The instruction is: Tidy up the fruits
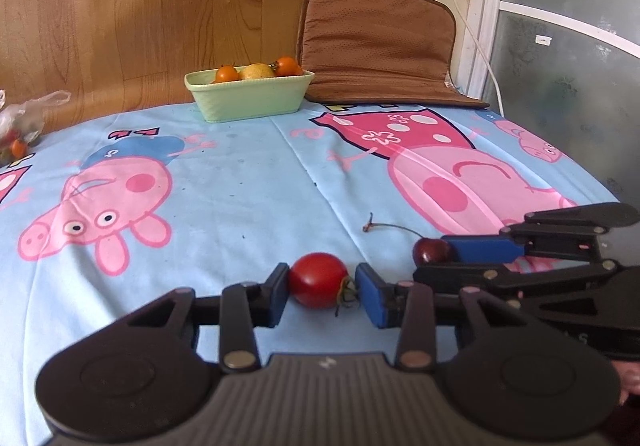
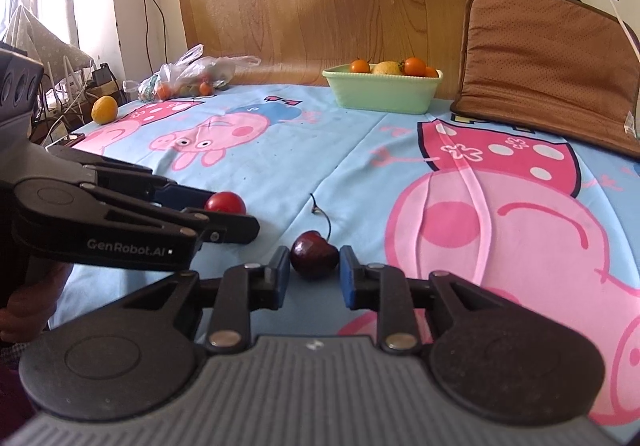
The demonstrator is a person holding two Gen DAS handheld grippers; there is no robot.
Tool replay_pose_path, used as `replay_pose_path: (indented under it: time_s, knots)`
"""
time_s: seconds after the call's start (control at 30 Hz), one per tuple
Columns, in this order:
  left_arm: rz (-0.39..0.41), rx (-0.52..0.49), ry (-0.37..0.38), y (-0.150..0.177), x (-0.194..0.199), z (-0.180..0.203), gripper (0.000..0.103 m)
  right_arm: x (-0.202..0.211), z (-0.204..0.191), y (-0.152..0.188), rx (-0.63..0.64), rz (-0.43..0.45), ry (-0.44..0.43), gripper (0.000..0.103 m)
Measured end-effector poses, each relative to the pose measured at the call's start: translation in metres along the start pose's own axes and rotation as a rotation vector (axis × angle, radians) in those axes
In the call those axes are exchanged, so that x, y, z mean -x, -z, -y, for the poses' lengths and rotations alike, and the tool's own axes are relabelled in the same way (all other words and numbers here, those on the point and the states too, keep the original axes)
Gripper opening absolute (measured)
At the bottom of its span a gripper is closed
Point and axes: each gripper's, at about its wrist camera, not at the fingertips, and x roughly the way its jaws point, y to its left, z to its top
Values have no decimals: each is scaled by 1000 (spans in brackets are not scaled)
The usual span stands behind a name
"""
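Note:
A red cherry tomato (image 1: 318, 280) lies on the cartoon tablecloth between the pads of my left gripper (image 1: 322, 292); the left pad touches it and the right pad sits at its calyx. A dark cherry (image 2: 314, 254) with a long stem lies between the pads of my right gripper (image 2: 314, 276), with small gaps on both sides. In the left wrist view the cherry (image 1: 432, 251) and right gripper fingers (image 1: 484, 249) show at right. In the right wrist view the tomato (image 2: 225, 203) and left gripper show at left. A green bin (image 1: 250, 96) of orange tomatoes stands at the back.
A brown cushion (image 2: 548, 58) leans at the back right next to the bin (image 2: 382, 90). A plastic bag with small fruits (image 2: 188, 80) and an orange fruit (image 2: 104, 109) lie at the back left. A wooden board stands behind the table.

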Motion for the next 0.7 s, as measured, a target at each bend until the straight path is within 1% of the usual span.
replay_pose_path:
  time_s: [0.07,0.17,0.27,0.37,0.43,0.5,0.6,0.7]
  knots:
    - [-4,13,21,-7,-1,-5,36,-2,6,-5,-28,6,-15,29]
    - [13,29,41,-29,-4,-15,36,-10,14,-18,-59,13,-36,29]
    - [50,20,38,-61,-10,-26,37,-23,23,-42,-61,55,-36,29]
    - [98,-3,-3,-99,-25,-38,37,-41,38,-75,-81,103,-34,29]
    - [114,8,-29,-126,-42,-52,37,-59,50,-100,-79,137,-20,29]
    - [117,33,-54,-153,-65,-69,37,-80,63,-125,-88,153,-12,29]
    - [90,86,-74,-190,-108,-99,37,-118,85,-158,-119,157,1,29]
    - [63,147,-79,-216,-150,-129,36,-158,102,-183,-121,147,28,29]
